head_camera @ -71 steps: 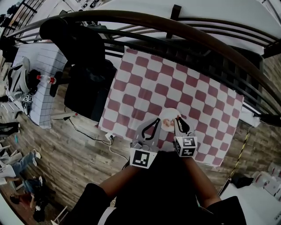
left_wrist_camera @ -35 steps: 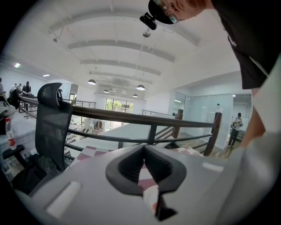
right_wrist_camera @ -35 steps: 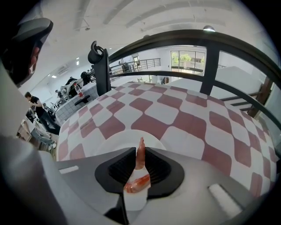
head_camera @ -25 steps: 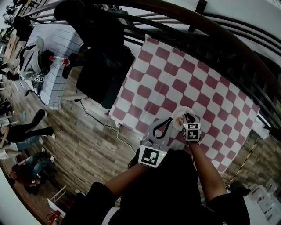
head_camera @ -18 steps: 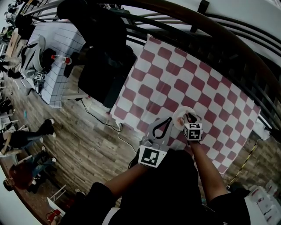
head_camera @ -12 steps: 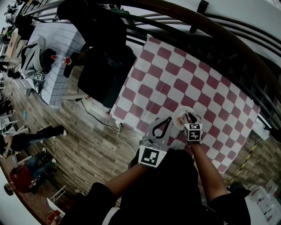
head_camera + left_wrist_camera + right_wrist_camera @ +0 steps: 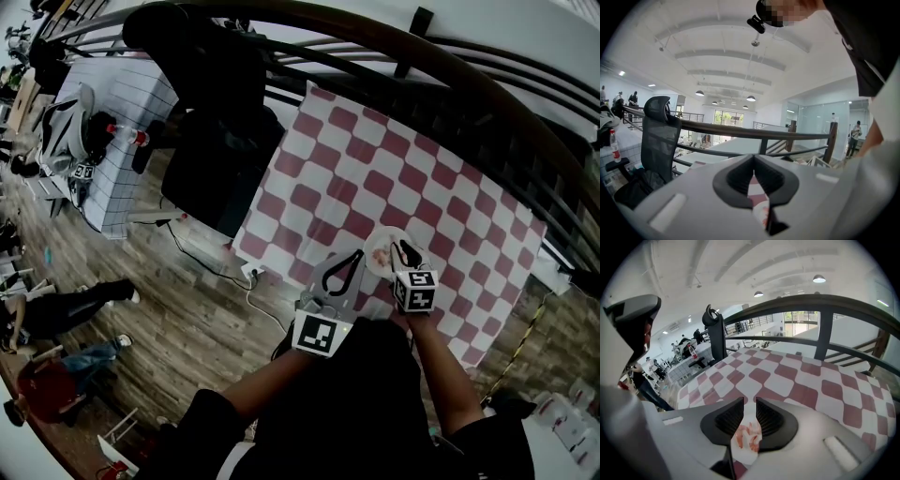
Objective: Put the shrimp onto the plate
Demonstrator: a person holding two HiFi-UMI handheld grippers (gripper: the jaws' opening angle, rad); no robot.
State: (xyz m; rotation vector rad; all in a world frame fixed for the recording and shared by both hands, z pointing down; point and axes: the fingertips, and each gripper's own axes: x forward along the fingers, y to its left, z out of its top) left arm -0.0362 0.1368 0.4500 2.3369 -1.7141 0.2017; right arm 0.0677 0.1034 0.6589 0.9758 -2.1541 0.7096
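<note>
The shrimp [image 7: 747, 437] lie on the plate [image 7: 377, 255], a small pink heap near its middle, so we judge the task as good as done. The plate sits on the checked cloth [image 7: 375, 169], close to the cloth's near edge.

Our right tongs [image 7: 750, 402] hang just above the plate and point down at it. Their jaws are a narrow way apart with nothing gripped. The shrimp show through the gap, lying below on the plate and not pinched.

Our left tongs [image 7: 753, 158] are just beside the plate, on its left, with the jaw tips together and empty. Through the loop behind the tips we see only cloth and a sliver of the plate.

What could go wrong from here is mostly our own doing. The right tongs are so close over the plate that lifting off at a slant could catch a shrimp with a jaw tip and flick it off the plate onto the cloth. If a shrimp is sticking to a jaw, which we cannot tell, it would ride up with the tongs. A downward nudge on the plate's rim could tip it, and the left tongs beside the plate could knock it too. We think a straight lift away from the plate is safest.
</note>
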